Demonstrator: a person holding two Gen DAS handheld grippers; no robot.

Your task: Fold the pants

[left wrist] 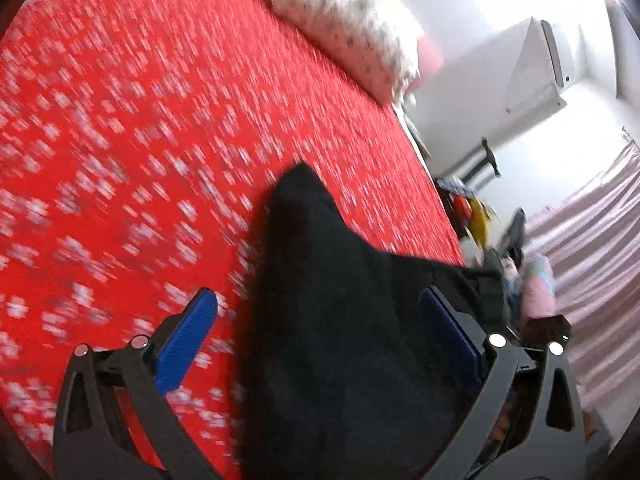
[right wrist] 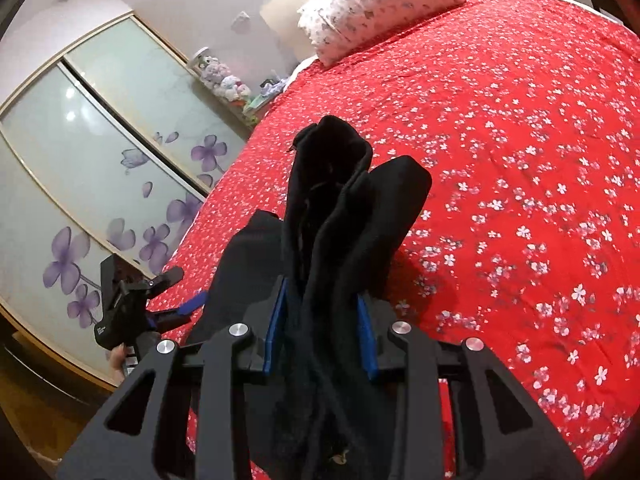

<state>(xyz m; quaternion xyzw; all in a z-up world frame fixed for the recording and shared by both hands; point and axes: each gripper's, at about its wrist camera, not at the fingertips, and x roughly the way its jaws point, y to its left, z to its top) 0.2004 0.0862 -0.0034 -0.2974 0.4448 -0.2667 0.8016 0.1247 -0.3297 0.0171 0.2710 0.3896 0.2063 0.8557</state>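
Observation:
The black pants [right wrist: 340, 208] lie bunched on the red flowered bedspread [right wrist: 520, 160]. My right gripper [right wrist: 322, 324] is shut on a thick bundle of the fabric, and both blue pads press on it. A folded peak of cloth sticks up beyond the fingertips. In the left wrist view, the pants [left wrist: 320, 280] run as a dark wedge between the wide-apart blue pads of my left gripper [left wrist: 320, 328], which is open and not pressing on them. The right wrist view shows the left gripper [right wrist: 182, 292] at the bed's left edge, beside the cloth.
A flowered pillow [right wrist: 380, 4] lies at the head of the bed. A wardrobe with purple-flower glass doors [right wrist: 80, 160] stands along the left side. Soft toys [right wrist: 224, 80] sit on a ledge by it. Pink curtains [left wrist: 592, 240] and clutter [left wrist: 480, 216] lie past the bed's other edge.

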